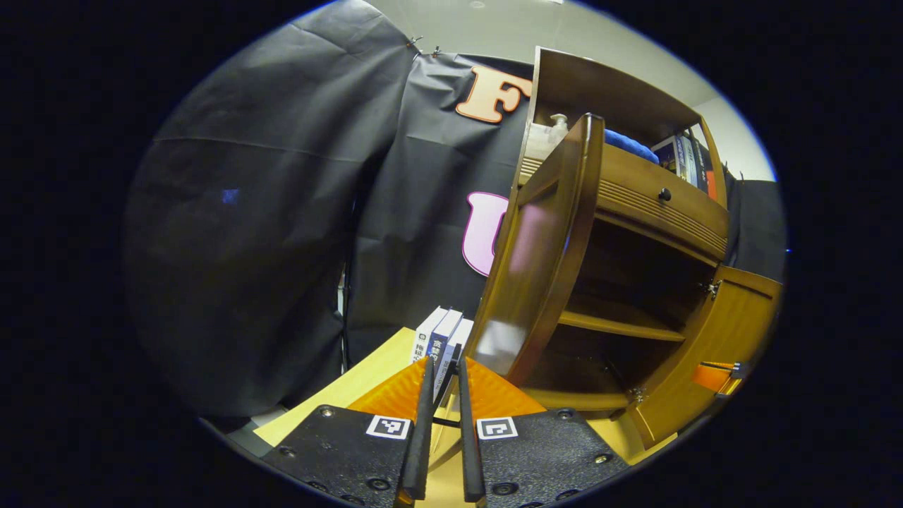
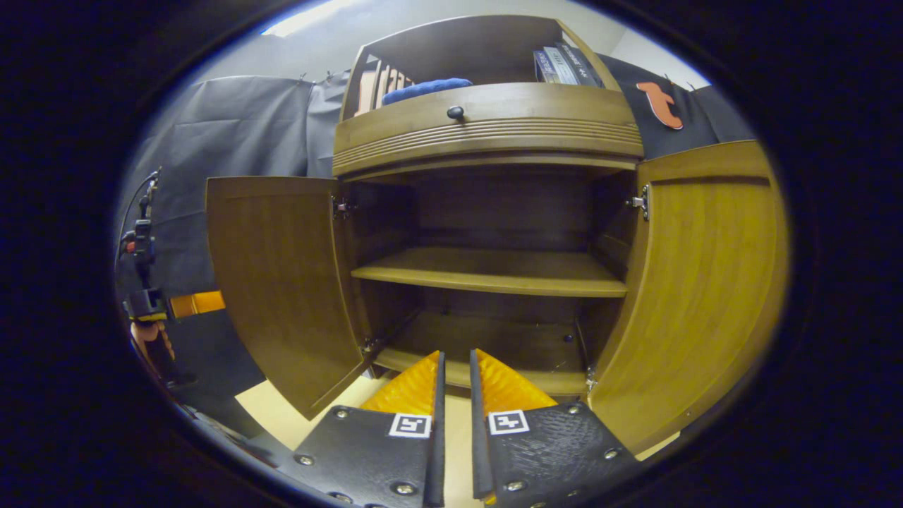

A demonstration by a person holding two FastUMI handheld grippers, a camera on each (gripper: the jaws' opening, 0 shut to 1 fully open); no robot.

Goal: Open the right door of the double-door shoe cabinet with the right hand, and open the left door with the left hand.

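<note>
Both curved brown wooden doors, left door [image 2: 282, 282] and right door [image 2: 705, 289], are swung wide, while the left gripper [image 1: 444, 374] and right gripper [image 2: 455, 367] are held nearly closed, seemingly gripping nothing.

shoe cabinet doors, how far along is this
Both look done: in the right gripper view the left door and right door stand swung wide, baring the shelf. Nothing is in hand: the right gripper and left gripper hold nothing, fingers nearly closed. Nothing seems left.

Wide gap between swung-out left door [image 2: 282, 282] and right door [image 2: 705, 282] (shelf [image 2: 494, 271] across inside).
</note>
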